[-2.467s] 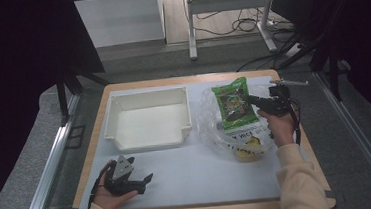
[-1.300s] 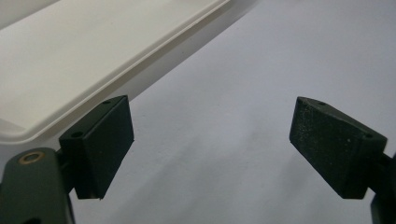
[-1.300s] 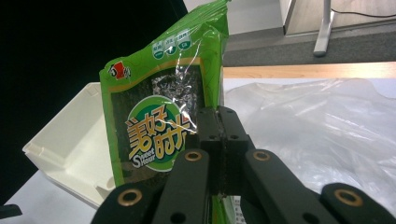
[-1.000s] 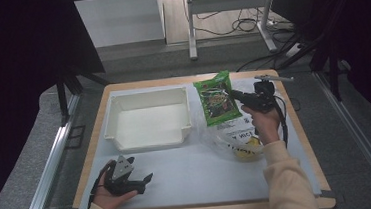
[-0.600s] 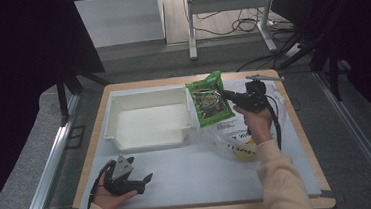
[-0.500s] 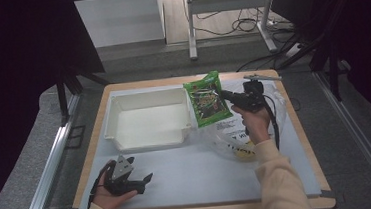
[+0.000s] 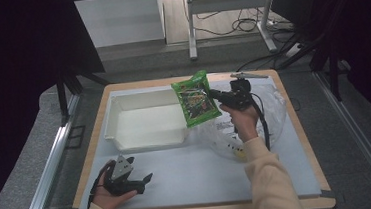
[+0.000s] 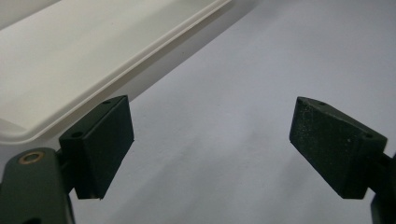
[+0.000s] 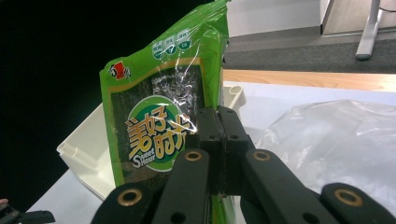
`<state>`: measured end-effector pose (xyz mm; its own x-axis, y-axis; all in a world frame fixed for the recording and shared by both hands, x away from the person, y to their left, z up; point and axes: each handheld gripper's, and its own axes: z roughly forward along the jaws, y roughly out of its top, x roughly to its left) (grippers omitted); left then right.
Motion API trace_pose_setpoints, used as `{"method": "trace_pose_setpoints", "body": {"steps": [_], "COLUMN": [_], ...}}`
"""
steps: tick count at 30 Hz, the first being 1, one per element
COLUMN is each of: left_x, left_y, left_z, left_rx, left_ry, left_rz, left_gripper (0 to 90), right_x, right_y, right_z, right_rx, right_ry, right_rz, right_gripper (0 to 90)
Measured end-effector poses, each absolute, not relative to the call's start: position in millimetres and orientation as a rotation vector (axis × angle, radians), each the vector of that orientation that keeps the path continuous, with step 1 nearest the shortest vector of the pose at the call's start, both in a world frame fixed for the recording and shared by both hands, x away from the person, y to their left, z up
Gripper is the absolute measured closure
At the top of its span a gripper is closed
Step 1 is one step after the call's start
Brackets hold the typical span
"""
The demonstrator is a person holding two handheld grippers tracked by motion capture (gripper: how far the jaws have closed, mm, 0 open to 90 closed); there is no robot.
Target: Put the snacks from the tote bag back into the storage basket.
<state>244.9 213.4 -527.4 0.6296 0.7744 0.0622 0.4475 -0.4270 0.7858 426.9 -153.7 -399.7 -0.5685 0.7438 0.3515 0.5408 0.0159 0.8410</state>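
A person's two forearms in cream sleeves reach in from the near edge of a pale grey tabletop [image 7: 199,178] with a light wooden border.

The right gripper [image 7: 214,94] is held above the far middle of the tabletop, pointing left. Its black fingers [image 9: 208,128] are pressed together on the edge of a green plastic snack packet with a dark window and a round label [image 7: 195,99], which they hold clear of the surface. Seen from above, the packet hangs tilted over the right-hand rim of a shallow white rectangular plastic tray [image 7: 128,106]. In the right gripper view the packet [image 9: 159,121] stands upright in front of the camera, with a corner of the tray [image 9: 86,154] behind and below it.

A crumpled clear plastic bag [image 7: 274,108] lies on the tabletop just right of the tray, under and beside the right hand [image 7: 242,121]; it also appears as a pale, glossy heap [image 9: 336,140] in the right gripper view.

The left gripper [image 7: 148,177] rests on the tabletop near the front left corner, held in the left hand [image 7: 111,193]. Its fingers [image 8: 100,142] are spread wide apart with nothing between them, lying just in front of the tray's near wall [image 8: 140,56].
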Motion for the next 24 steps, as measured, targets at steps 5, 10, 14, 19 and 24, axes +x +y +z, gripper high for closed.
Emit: {"method": "trace_pose_setpoints", "body": {"steps": [5, 10, 14, 19, 24], "left_x": [245, 245, 245, 245, 245], "left_y": [214, 214, 214, 214, 214], "left_z": [-527, -527, -527, -527, -527], "left_rx": [2.085, 2.083, 2.083, 2.081, 2.081], "left_ry": [0.952, 0.952, 0.952, 0.951, 0.950], "left_rz": [0.544, 0.544, 0.545, 0.547, 0.548], "left_gripper": [13.6, 13.6, 13.6, 13.6, 13.6], "right_x": [429, 431, 432, 433, 434], "right_y": [-146, -139, -135, -131, -126], "right_z": [-402, -404, -406, -407, -407], "right_rx": [1.347, 1.347, 1.348, 1.346, 1.344], "right_ry": [2.105, 2.114, 2.117, 2.122, 2.129], "right_rz": [1.586, 1.587, 1.589, 1.594, 1.596], "right_gripper": [89.6, 89.6, 89.6, 89.6, 89.6]}}
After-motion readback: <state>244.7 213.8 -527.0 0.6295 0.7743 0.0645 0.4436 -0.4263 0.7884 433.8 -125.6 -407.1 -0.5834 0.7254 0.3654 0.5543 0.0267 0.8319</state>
